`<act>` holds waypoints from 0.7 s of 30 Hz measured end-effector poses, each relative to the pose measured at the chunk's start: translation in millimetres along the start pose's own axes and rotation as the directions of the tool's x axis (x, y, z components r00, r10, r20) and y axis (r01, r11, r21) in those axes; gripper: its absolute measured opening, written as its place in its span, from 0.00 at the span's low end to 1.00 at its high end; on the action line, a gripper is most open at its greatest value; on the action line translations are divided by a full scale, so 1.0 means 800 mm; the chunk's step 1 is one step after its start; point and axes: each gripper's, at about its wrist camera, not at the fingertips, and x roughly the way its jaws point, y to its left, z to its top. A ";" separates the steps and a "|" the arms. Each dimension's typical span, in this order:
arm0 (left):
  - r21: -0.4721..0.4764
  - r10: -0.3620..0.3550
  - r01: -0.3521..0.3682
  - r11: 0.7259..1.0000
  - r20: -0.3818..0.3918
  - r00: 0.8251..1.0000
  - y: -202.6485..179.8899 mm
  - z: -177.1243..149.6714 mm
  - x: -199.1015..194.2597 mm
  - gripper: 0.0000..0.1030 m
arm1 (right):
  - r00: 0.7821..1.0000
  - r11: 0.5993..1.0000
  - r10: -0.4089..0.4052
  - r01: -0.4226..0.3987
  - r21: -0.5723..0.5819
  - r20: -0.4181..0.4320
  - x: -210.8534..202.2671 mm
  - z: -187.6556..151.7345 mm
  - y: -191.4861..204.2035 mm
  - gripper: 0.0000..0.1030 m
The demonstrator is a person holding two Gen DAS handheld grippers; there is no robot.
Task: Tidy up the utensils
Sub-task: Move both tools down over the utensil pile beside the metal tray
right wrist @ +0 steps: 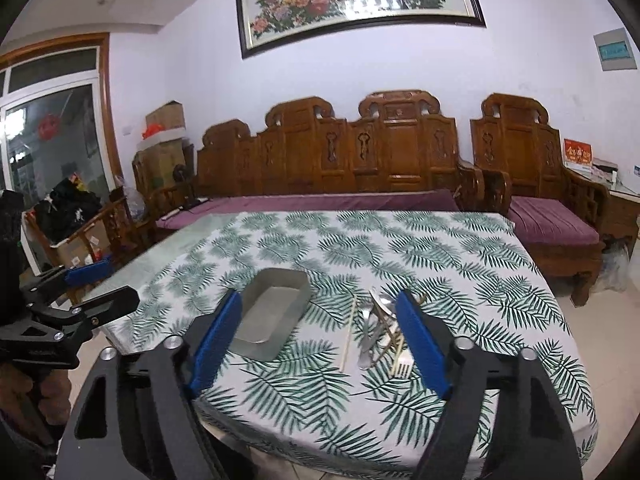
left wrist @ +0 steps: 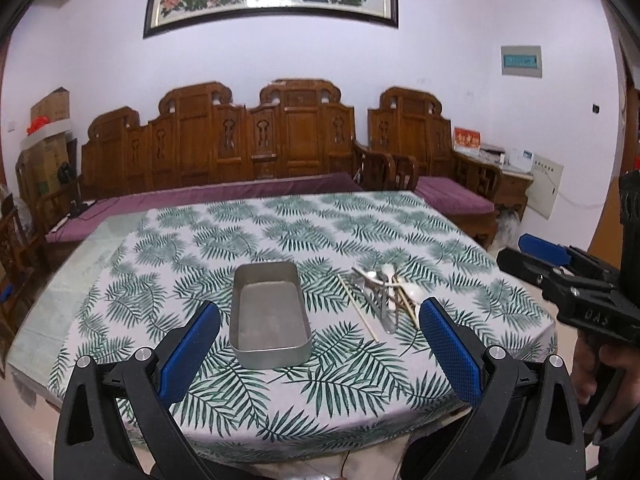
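Observation:
An empty rectangular metal tin (left wrist: 270, 316) (right wrist: 274, 312) sits on the leaf-patterned tablecloth (left wrist: 280, 224) (right wrist: 420, 248). To its right lies a heap of utensils (left wrist: 382, 292) (right wrist: 380, 324): white spoons, metal cutlery and wooden chopsticks, with one chopstick (left wrist: 357, 307) (right wrist: 348, 334) lying apart on the left. My left gripper (left wrist: 320, 316) is open and empty, held above the table's near edge in front of the tin. My right gripper (right wrist: 320, 308) is open and empty, also near the front edge, with the utensils by its right finger (right wrist: 420, 340).
A carved wooden sofa with purple cushions (left wrist: 240, 148) (right wrist: 360, 152) stands behind the table, and a matching armchair (right wrist: 532, 184) at the right. Cardboard boxes (left wrist: 44, 152) stand at the left. The right gripper (left wrist: 568, 280) shows at the left wrist view's right edge.

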 end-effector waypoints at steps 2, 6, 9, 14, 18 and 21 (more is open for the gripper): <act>0.000 -0.005 0.005 1.000 -0.023 1.000 0.001 0.000 0.017 0.94 | 1.000 1.000 -0.015 0.015 0.002 -0.016 0.015 -0.001 -0.011 0.67; 0.005 -0.021 0.022 1.000 -0.059 0.998 0.000 0.000 0.049 0.94 | 0.998 0.999 -0.038 0.038 0.010 -0.048 0.048 -0.004 -0.039 0.62; 0.012 -0.036 0.037 0.999 -0.085 0.996 -0.001 0.002 0.074 0.93 | 0.996 0.998 -0.053 0.054 0.018 -0.071 0.073 -0.006 -0.059 0.60; 0.028 -0.066 0.071 0.997 -0.136 0.988 -0.012 0.004 0.117 0.83 | 0.991 0.997 -0.071 0.075 0.028 -0.117 0.110 -0.014 -0.086 0.55; 0.046 -0.079 0.088 0.995 -0.166 0.983 -0.022 0.004 0.148 0.79 | 0.984 0.996 -0.069 0.076 0.036 -0.163 0.141 -0.026 -0.105 0.50; 0.043 -0.090 0.100 0.994 -0.197 0.976 -0.029 0.001 0.173 0.74 | 0.977 0.996 -0.067 0.076 0.039 -0.202 0.164 -0.037 -0.119 0.47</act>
